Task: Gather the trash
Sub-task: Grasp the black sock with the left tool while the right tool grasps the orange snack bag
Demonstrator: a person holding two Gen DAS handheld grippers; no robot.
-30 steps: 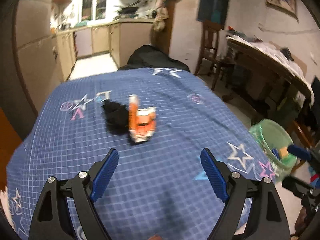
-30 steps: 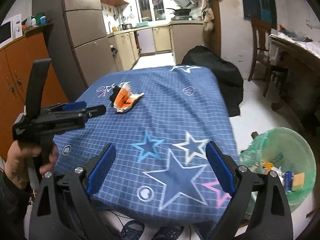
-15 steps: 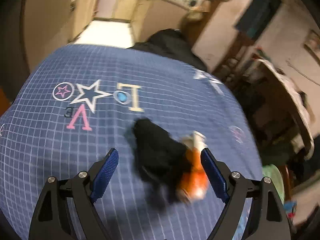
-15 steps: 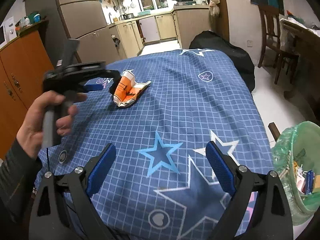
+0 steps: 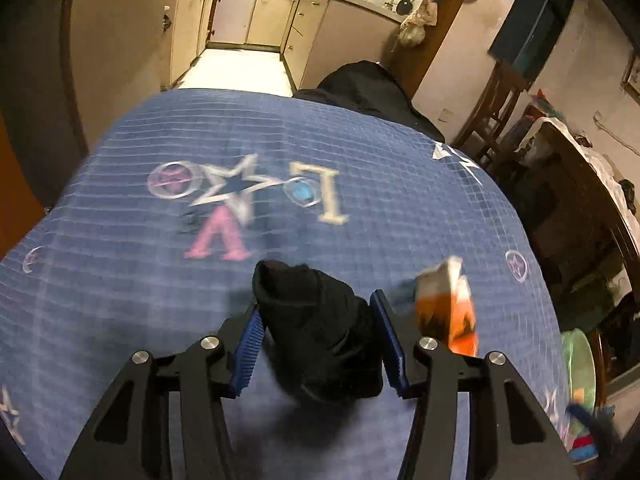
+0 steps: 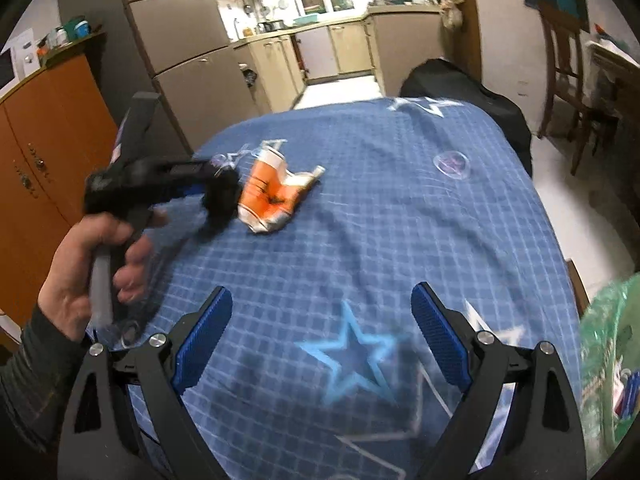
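Left wrist view shows the left claw (image 5: 316, 340) with its blue ribbed pads closing in on a crumpled black cloth-like wad (image 5: 316, 328) that sits between them on the blue grid-patterned, star-printed cloth of the worktop (image 5: 120, 280), the pads pressing its sides, while a crushed orange and white carton (image 5: 448, 304) lies just to its right. Right wrist view shows the right claw (image 6: 322, 340) spread wide and empty above the near part of the cloth, the person's hand (image 6: 88, 264) gripping the other tool's handle at left, and a green plastic-lined bin (image 6: 604, 360) with scraps at the right edge.
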